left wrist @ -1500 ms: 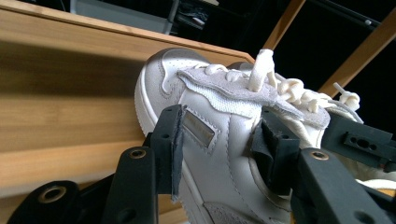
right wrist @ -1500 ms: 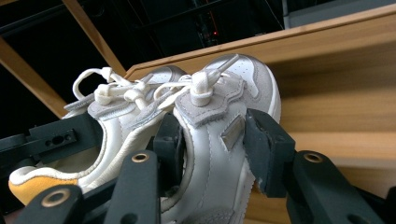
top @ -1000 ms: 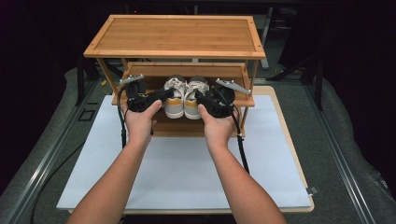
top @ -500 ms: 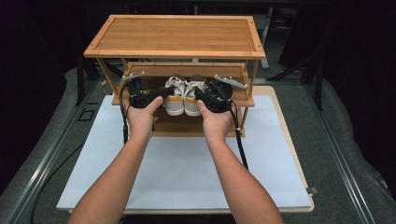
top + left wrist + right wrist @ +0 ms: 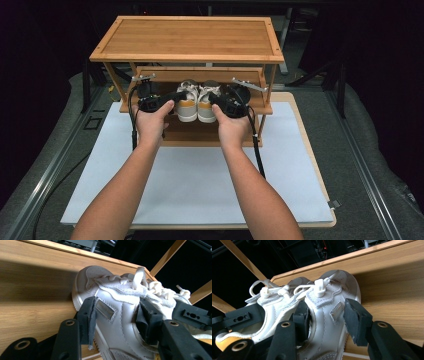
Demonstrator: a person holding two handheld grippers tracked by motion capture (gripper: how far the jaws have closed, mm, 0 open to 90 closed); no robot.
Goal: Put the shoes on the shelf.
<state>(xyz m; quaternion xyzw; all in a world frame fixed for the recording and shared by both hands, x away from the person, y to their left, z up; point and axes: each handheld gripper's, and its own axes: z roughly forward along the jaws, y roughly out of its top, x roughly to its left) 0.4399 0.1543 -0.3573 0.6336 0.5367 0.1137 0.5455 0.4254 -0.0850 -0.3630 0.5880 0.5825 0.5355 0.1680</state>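
On rack's middle shelf: my left gripper pinches left sneaker; right gripper pinches right sneaker.

Smooth bamboo-grain wooden rack, matt white leather-look shoes with cloth laces, matt black jaws

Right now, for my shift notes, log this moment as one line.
left gripper: shut on left white sneaker | right gripper: shut on right white sneaker | both on bamboo rack's lower shelf
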